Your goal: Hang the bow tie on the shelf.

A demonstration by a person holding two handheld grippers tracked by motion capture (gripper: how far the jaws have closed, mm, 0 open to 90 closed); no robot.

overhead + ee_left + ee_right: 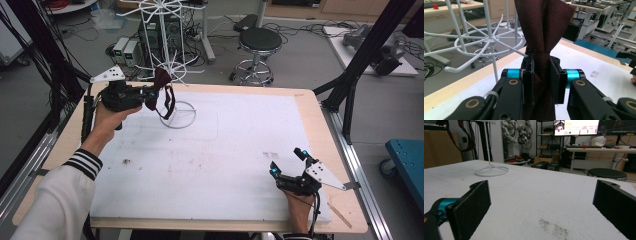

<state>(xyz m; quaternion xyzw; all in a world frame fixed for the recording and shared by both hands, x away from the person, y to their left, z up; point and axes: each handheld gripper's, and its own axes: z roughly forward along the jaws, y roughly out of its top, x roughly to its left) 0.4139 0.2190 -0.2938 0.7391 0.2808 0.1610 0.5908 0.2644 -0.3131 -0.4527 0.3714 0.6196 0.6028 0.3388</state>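
Observation:
A dark red bow tie [161, 90] with a strap is pinched in my left gripper [148, 96], held up beside the white wire rack [170, 55] at the table's far left. In the left gripper view the maroon cloth [544, 30] rises from between the shut jaws of the left gripper [541, 72], and the wire rack's spokes [486, 41] lie just to its left. My right gripper [289, 163] rests low near the table's front right, open with nothing between its pads [471, 207]. The rack's ring base [491, 171] stands far off in the right gripper view.
A white foam sheet [225, 165] covers most of the wooden table [312, 115]. Dark smudges mark the sheet [554, 227]. A black stool [259, 42] and cables sit on the floor beyond the far edge. A black frame post [360, 60] stands at the right.

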